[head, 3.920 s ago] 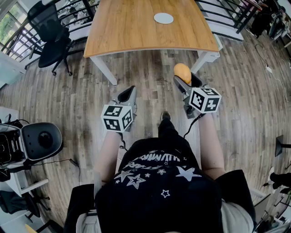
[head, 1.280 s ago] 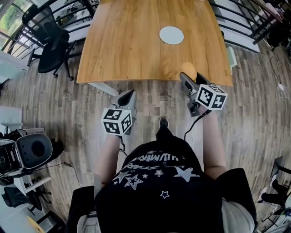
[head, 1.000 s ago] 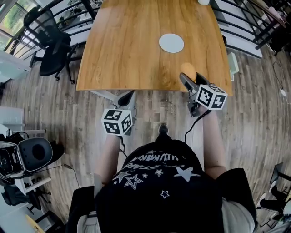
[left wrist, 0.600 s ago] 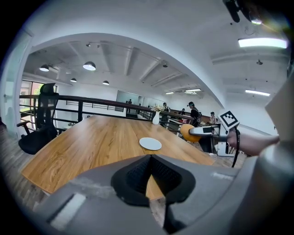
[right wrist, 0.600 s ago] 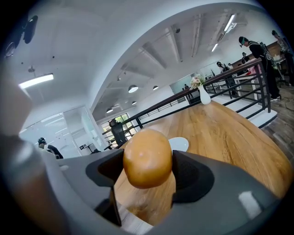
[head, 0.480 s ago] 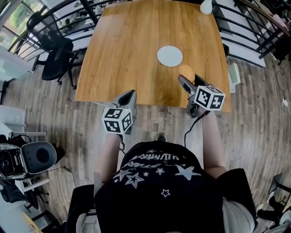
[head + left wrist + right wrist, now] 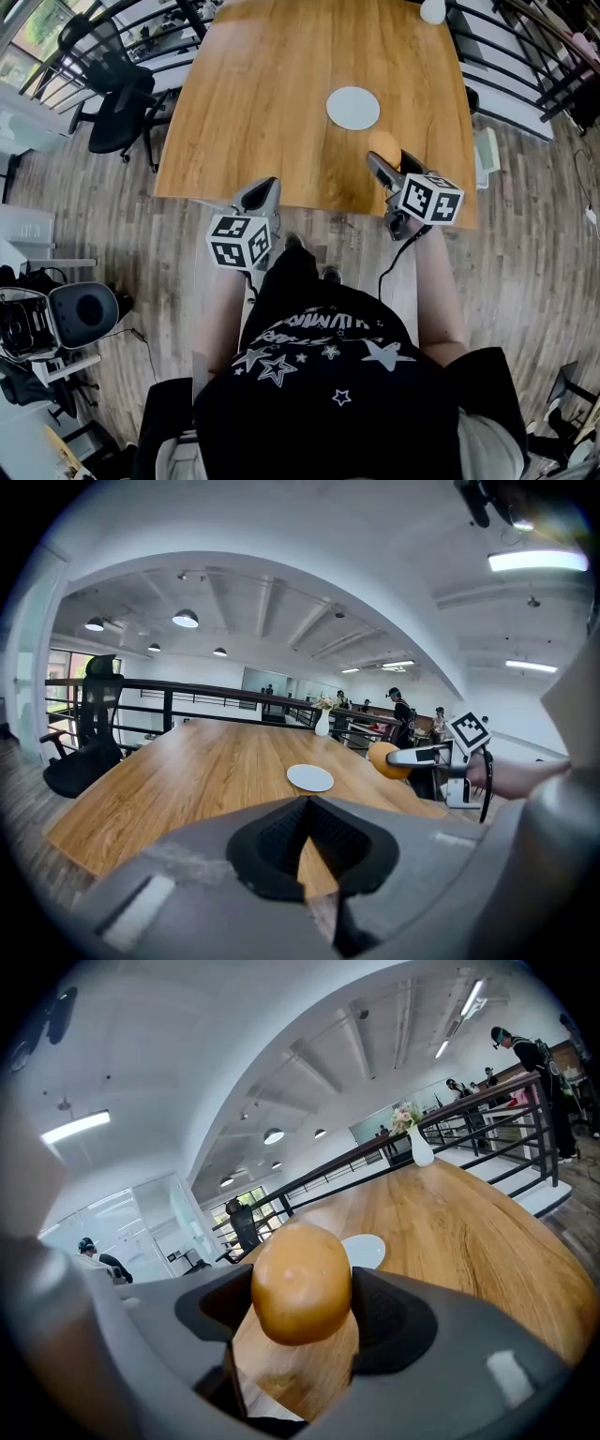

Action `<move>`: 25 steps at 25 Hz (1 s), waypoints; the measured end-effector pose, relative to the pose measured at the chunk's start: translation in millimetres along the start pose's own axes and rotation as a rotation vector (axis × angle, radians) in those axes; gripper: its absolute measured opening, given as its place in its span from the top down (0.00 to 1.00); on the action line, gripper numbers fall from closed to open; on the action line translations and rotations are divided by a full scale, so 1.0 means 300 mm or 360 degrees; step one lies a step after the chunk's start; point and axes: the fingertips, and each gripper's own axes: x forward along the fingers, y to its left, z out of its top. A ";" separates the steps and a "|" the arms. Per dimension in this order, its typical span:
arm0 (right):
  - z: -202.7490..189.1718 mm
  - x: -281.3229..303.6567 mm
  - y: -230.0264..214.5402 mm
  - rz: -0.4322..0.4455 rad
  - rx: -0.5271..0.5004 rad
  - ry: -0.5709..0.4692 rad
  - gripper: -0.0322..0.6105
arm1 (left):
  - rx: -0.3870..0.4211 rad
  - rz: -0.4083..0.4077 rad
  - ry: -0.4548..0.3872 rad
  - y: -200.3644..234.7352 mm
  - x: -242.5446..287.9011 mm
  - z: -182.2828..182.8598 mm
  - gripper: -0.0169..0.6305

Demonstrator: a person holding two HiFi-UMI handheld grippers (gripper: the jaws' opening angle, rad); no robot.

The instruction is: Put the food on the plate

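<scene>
**Food held at near edge, plate just beyond**

A large rectangular wooden table is noted, bare but for a small round white plate set toward the far right, evidently as the drop target. The right gripper is held over the near right edge, its jaws spread wide and clamped on a smooth orange-brown egg-shaped food item. The plate lies just beyond, so a short forward carry is judged to remain. The left gripper is kept at the near edge with jaws together and nothing between them, probably held clear of the carry.
</scene>
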 end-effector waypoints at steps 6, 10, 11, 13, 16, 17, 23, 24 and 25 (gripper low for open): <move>-0.011 0.015 -0.003 -0.0021 -0.0011 0.0019 0.43 | 0.0006 -0.0022 0.0002 0.011 0.030 0.002 0.97; 0.004 0.045 -0.021 -0.0051 -0.0028 0.0029 0.43 | 0.0006 -0.0052 -0.0010 0.037 0.079 0.027 0.97; 0.013 0.056 -0.028 -0.0061 -0.0030 0.0029 0.43 | 0.0006 -0.0060 -0.0011 0.046 0.095 0.036 0.97; 0.033 0.081 -0.041 -0.0077 -0.0034 0.0028 0.43 | 0.0004 -0.0077 -0.0012 0.064 0.129 0.052 0.97; 0.054 0.122 -0.071 -0.0112 -0.0043 0.0034 0.43 | 0.0005 -0.0103 -0.0009 0.091 0.183 0.069 0.97; 0.060 0.137 -0.080 -0.0124 -0.0044 0.0037 0.43 | 0.0006 -0.0114 -0.0006 0.100 0.201 0.075 0.97; 0.114 0.231 -0.131 -0.0179 -0.0063 0.0057 0.43 | 0.0026 -0.0165 0.0020 0.152 0.313 0.134 0.97; 0.119 0.248 -0.144 -0.0189 -0.0060 0.0064 0.43 | 0.0030 -0.0174 0.0021 0.158 0.334 0.145 0.97; 0.121 0.267 -0.156 -0.0198 -0.0057 0.0074 0.43 | 0.0033 -0.0184 0.0025 0.164 0.356 0.156 0.97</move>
